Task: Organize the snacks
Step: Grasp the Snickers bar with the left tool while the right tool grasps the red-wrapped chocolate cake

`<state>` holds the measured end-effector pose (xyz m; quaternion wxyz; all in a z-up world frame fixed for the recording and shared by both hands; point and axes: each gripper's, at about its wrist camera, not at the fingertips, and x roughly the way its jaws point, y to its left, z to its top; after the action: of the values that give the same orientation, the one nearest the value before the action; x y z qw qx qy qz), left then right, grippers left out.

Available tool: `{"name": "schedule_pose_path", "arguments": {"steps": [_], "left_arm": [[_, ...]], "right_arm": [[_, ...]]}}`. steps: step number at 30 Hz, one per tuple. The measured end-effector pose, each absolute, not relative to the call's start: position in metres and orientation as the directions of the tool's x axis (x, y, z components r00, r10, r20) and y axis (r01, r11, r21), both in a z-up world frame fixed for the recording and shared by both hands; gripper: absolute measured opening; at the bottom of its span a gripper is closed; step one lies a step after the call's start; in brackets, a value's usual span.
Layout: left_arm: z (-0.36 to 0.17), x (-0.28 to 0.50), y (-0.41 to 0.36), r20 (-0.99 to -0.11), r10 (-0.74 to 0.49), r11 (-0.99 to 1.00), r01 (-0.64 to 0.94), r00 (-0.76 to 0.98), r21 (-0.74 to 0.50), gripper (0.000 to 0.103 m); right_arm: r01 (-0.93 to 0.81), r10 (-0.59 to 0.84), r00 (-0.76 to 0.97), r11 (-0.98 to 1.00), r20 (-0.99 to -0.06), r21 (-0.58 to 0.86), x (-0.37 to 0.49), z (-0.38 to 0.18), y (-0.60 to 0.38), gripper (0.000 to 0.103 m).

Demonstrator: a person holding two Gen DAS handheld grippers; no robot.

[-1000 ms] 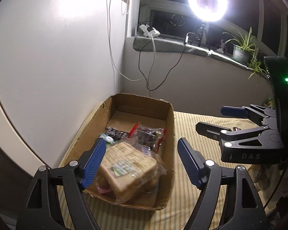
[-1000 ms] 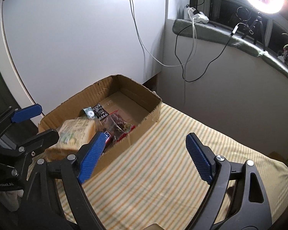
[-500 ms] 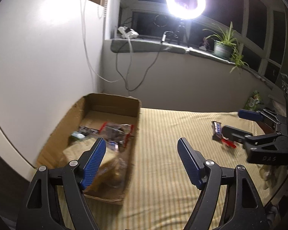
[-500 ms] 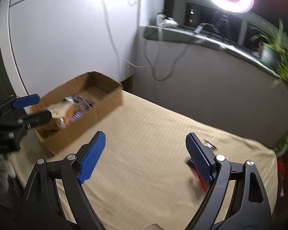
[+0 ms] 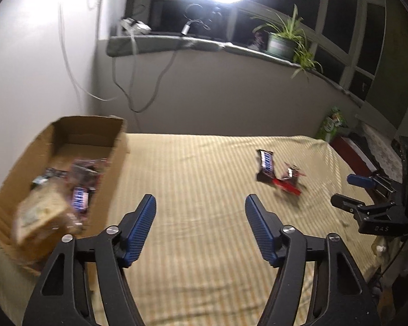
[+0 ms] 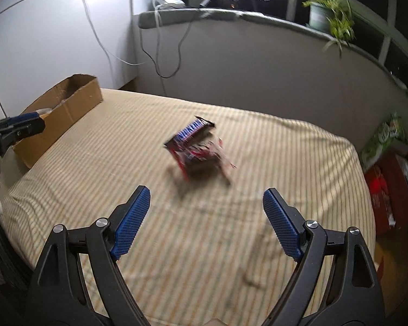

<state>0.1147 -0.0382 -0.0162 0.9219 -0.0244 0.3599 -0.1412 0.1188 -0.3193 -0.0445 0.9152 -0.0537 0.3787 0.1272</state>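
Striped yellow bedcover (image 6: pixel 122 146) lies bare and wide between the cardboard box (image 5: pixel 117 146) at frame left and the bed's right edge. The right gripper (image 6: pixel 204 217), jaws apart and empty, has the blurred snack wrappers (image 6: pixel 198 149) just above it at centre. The left gripper (image 5: pixel 200 217), jaws apart, has just been closing on nothing; crinkly packets (image 5: pixel 79 179) fill the box.

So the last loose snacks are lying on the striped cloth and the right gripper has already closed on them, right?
Not quite. The loose snacks do lie on the striped cloth, but the right gripper is open and short of them, nothing between its fingers, as the right wrist view shows.
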Motion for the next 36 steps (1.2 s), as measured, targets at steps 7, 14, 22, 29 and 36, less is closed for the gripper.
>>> {"name": "schedule_pose_path", "arguments": {"steps": [7,14,22,29,36], "left_arm": [[-0.028,0.134,-0.071,-0.693,-0.327,0.939,0.302,0.642,-0.163,0.043],[-0.033,0.161,-0.1,-0.713,-0.347,0.925,0.346,0.609,-0.155,0.037],[-0.045,0.196,-0.12,-0.742,-0.38,0.908,0.376,0.553,-0.185,0.037],[-0.051,0.221,-0.133,-0.757,-0.39,0.901,0.386,0.525,-0.197,0.037],[-0.059,0.232,-0.149,-0.772,-0.395,0.89,0.414,0.498,-0.189,0.037]], "right_arm": [[-0.276,0.274,0.637,0.954,-0.72,0.118,0.137,-0.057,-0.326,0.082],[-0.234,0.337,0.599,0.941,-0.726,0.243,0.167,-0.071,-0.32,0.072],[-0.125,0.372,0.557,0.921,-0.743,0.368,0.202,-0.089,-0.314,0.066],[-0.043,0.337,0.539,0.926,-0.772,0.375,0.225,-0.106,-0.312,0.053],[-0.087,0.29,0.539,0.953,-0.791,0.29,0.227,-0.105,-0.313,0.039]]}}
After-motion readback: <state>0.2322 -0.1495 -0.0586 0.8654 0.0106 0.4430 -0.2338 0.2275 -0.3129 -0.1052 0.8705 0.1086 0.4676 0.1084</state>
